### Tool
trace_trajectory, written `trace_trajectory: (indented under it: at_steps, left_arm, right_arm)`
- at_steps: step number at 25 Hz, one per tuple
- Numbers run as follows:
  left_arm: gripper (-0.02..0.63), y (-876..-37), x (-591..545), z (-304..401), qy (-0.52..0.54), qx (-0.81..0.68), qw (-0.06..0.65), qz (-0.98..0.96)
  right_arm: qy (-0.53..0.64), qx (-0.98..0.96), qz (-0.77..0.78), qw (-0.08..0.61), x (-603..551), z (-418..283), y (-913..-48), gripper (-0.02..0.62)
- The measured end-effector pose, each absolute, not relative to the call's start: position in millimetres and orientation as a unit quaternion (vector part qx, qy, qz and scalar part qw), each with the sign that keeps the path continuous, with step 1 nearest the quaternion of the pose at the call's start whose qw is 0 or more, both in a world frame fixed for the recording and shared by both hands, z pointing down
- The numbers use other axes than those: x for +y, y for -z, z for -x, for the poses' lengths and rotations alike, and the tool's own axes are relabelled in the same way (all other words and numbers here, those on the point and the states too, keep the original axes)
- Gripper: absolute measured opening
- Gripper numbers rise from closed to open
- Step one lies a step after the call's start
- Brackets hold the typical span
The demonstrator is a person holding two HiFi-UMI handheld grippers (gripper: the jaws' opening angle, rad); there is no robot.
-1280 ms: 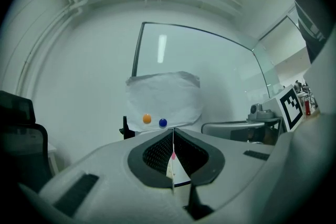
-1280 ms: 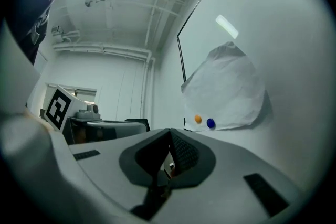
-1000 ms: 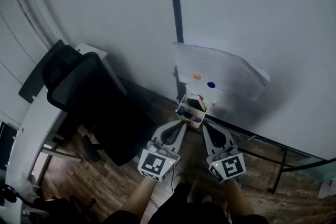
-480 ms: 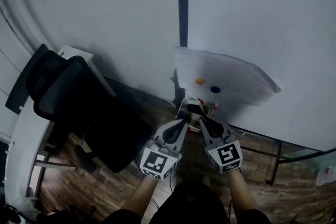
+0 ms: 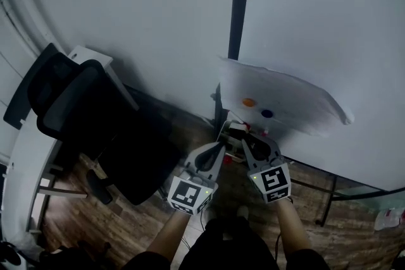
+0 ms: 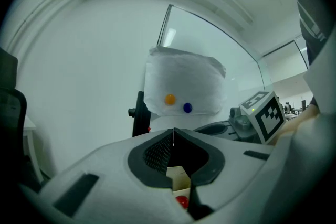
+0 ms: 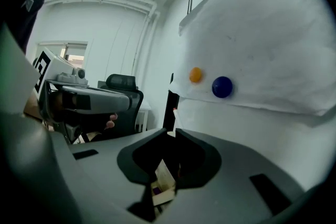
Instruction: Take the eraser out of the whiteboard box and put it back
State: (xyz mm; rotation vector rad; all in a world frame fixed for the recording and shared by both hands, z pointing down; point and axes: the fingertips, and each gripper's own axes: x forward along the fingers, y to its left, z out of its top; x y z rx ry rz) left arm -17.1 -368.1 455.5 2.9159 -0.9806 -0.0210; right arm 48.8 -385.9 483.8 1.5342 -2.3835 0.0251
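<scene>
Two hand-held grippers are held side by side above a wooden floor (image 5: 126, 218), their marker cubes (image 5: 190, 195) nearest the camera, and are pointed at the whiteboard box (image 5: 233, 133) fixed low on the whiteboard (image 5: 316, 22). The left gripper (image 5: 220, 147) is seen with its tongs pressed tip to tip and nothing gripped. The right gripper (image 5: 248, 143) is shown with its tongs narrow, all but closed, having just been eased apart by a sliver, and nothing is caught between them. The box is found just beyond both sets of tips, straight ahead and between them, so it is flanked rather than touched. Its cream wall is glimpsed through the hollow under each pair of tongs, with a red item (image 6: 181, 201) beside it in the left gripper view. The eraser is judged to lie inside the box, though it cannot be picked out among the contents and its long axis cannot be told. Neither hand is clearly nearer; the right one is tilted slightly down toward the opening and is judged the likelier to reach in once its tongs are widened. Above the box a sheet of paper (image 5: 285, 101) is pinned by an orange magnet (image 5: 249, 102) and a blue magnet (image 5: 267, 114), and an office chair (image 5: 95, 117) is parked well off to the left
</scene>
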Motion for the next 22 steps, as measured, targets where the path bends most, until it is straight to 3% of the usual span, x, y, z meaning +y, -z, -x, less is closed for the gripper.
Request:
trace_trajectory:
  at_steps: [1, 4, 9, 22]
  left_arm:
    - [0.006, -455.7, -368.6, 17.7, 0.007, -0.319, 0.034, -0.947]
    - [0.006, -457.3, -370.4, 18.1, 0.008, -0.32, 0.038, -0.947]
    - [0.006, -458.5, -372.3, 16.6, 0.013, -0.315, 0.043, -0.948]
    - [0.006, -466.4, -379.9, 27.0, 0.016, -0.322, 0.056, -0.945]
  right_arm:
    - [-0.01, -0.831, -0.533, 0.157, -387.0, -48.0, -484.0, 0.021]
    - [-0.011, -0.833, -0.524, 0.177, -391.2, -44.5, -485.4, 0.121]
    - [-0.014, -0.823, -0.52, 0.227, -402.6, -42.0, -495.2, 0.187]
    - [-0.023, -0.802, -0.513, 0.304, -423.9, -43.5, -520.0, 0.202]
